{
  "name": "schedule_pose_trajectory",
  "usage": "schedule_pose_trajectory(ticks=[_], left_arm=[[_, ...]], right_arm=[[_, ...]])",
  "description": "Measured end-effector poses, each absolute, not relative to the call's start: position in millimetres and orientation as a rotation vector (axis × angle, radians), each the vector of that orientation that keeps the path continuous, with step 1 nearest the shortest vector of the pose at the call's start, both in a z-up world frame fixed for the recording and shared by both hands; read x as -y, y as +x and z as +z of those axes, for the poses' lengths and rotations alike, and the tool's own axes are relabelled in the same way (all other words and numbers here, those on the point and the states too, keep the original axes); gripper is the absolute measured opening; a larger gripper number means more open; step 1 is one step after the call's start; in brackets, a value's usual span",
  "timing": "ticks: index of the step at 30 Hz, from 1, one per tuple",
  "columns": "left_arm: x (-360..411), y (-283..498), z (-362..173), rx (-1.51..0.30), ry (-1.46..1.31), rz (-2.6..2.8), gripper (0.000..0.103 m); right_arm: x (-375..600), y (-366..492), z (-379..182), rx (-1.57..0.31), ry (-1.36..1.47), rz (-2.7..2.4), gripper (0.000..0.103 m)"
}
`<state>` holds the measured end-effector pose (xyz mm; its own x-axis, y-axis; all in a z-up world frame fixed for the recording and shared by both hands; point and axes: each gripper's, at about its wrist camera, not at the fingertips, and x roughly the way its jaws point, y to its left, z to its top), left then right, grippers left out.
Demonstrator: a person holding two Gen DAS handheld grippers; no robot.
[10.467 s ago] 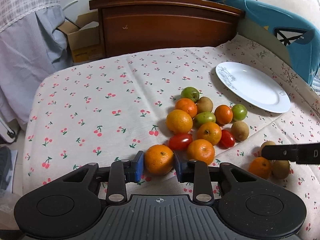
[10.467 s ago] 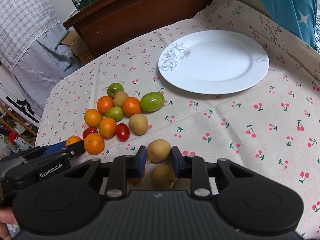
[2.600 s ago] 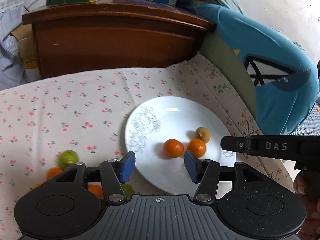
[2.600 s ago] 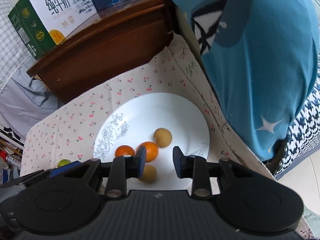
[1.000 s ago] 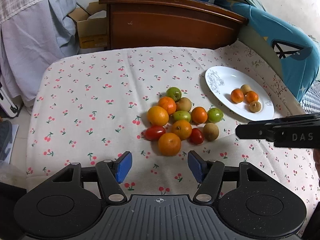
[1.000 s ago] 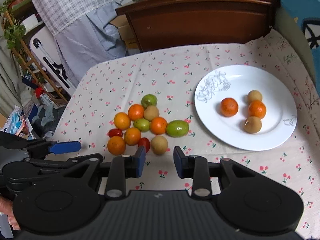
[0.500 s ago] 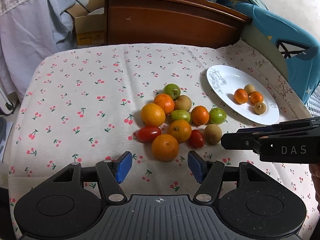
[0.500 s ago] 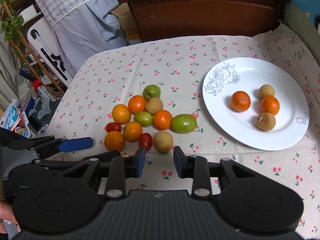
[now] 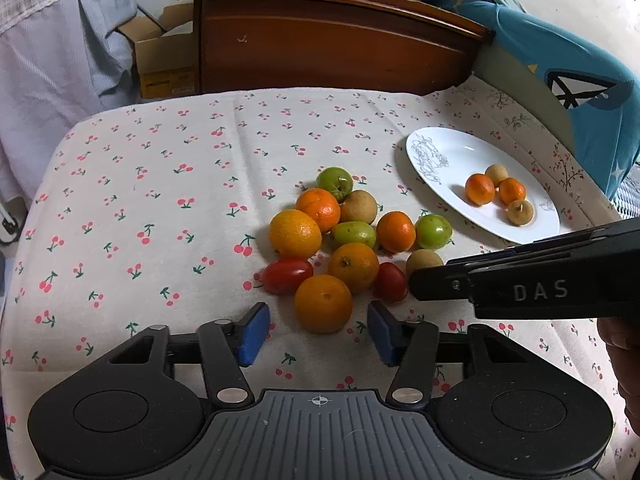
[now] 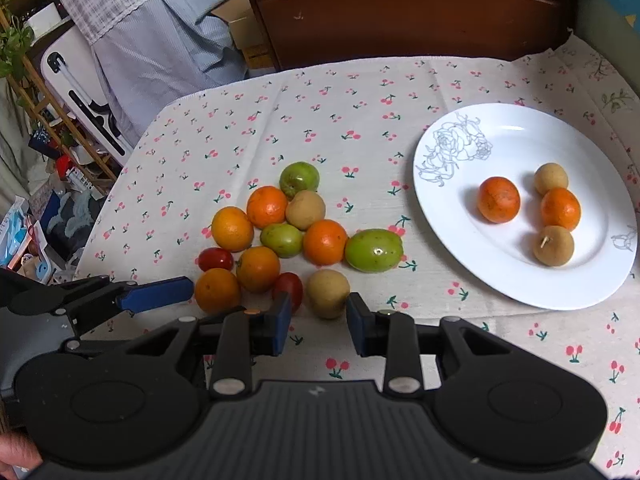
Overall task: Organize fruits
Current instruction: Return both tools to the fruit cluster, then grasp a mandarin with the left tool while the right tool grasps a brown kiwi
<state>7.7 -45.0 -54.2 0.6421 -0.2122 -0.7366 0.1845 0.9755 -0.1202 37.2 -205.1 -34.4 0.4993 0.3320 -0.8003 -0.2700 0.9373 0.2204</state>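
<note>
A heap of oranges, green fruits, brown fruits and red tomatoes lies on the cherry-print cloth. My left gripper is open, its blue pads just short of the nearest orange, which shows in the right wrist view too. My right gripper is open, its jaws flanking the near side of a brown fruit; it reaches in from the right in the left wrist view. A white plate holds two oranges and two brown fruits.
A dark wooden headboard stands behind the table. A blue cushion lies at the far right beyond the plate. Cardboard boxes and hanging cloth are at the far left. The left gripper's blue pad lies left of the heap.
Both grippers have moved forward and down toward the heap, still open. Earlier they carried an orange and a brown fruit to the plate and let them go.
</note>
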Motion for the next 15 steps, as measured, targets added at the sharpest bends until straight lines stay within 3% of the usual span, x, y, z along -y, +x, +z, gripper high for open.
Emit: schedule_pose_trajectory(ticks=[8,10,15], left_arm=[[47.5,7.8,-55.5,-0.828,-0.024,-0.238,0.036],[47.7,7.4,-55.7,-0.824,-0.02,-0.239,0.029],[44.5,5.5,-54.1,-0.821,-0.032,-0.241,0.028]], right_arm=[[205.0,41.2,-38.8,-0.99,0.071,0.356,0.027],[204.7,41.4,-39.4,-0.994,0.069,0.354,0.023],[204.9,39.3,-37.5,-0.99,0.069,0.369,0.023]])
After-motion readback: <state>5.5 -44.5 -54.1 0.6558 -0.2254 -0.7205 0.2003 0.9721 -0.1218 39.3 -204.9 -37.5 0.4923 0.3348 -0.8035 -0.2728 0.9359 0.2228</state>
